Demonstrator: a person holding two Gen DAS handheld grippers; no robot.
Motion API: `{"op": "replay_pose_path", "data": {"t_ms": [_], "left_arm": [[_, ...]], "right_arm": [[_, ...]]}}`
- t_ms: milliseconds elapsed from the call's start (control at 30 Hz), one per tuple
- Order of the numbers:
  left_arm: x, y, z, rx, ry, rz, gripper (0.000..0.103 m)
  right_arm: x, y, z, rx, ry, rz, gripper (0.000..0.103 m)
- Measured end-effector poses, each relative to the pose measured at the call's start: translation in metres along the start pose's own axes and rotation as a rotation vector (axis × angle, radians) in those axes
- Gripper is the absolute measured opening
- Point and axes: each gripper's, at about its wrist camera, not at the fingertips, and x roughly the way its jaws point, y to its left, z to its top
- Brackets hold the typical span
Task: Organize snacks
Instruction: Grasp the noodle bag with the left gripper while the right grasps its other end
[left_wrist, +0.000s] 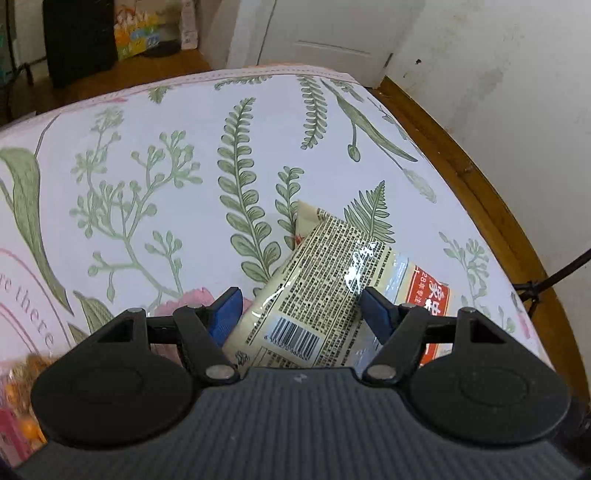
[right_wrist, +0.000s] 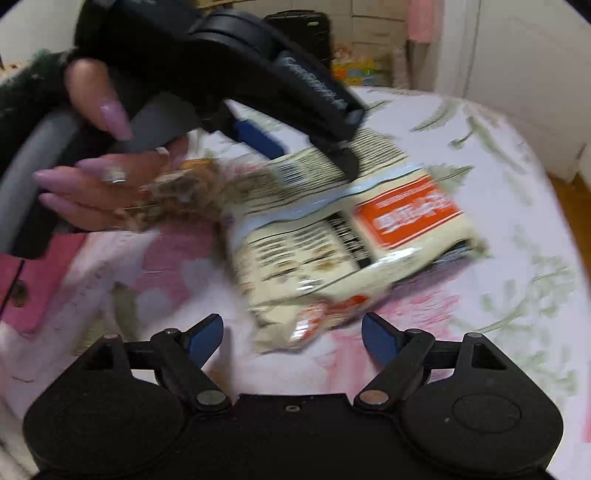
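Blue-padded fingers of the left gripper (left_wrist: 297, 310) clamp a cream snack packet (left_wrist: 325, 288) at low centre, barcode side up, above the fern-print tablecloth (left_wrist: 147, 166). From the right wrist view, the right gripper (right_wrist: 291, 336) stands wide at the bottom with nothing between its pads; the packet's blurred near end sits just above them, and whether it rests on the cloth is unclear. At upper left a hand (right_wrist: 99, 184) grips the left tool beside a clear bag of brown snacks (right_wrist: 177, 195).

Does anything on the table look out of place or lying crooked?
Yes. The cream snack packet lies printed back up and askew on the tablecloth, near the table's edge. Nothing looks spilled or torn.
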Motion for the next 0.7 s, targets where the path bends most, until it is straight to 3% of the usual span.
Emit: {"op": "replay_pose_path", "data": {"t_ms": [233,333,433,500,633,700], "left_arm": [[0.002,0.010,-0.009,-0.092,0.065,-0.079,0.070],[0.004,0.007,-0.016,-0.085,0.086,-0.083,0.070],[0.005,0.005,-0.020,-0.110,0.103,-0.099,0.068],[0.004,0.004,-0.020,-0.104,0.116,-0.115,0.063],[0.003,0.001,-0.023,-0.103,0.140,-0.149,0.057],[0.002,0.001,-0.027,-0.124,0.150,-0.171,0.057]], "right_arm": [[-0.015,-0.047,0.004,0.096,0.000,-0.081,0.088],[-0.023,-0.075,0.008,0.197,0.029,0.085,0.088],[-0.029,-0.097,0.009,0.338,-0.051,0.163,0.089],[-0.021,-0.102,0.010,0.366,-0.053,0.219,0.090],[0.006,-0.099,0.003,0.405,-0.033,0.243,0.092],[0.010,-0.086,-0.002,0.336,-0.063,0.260,0.099]]}}
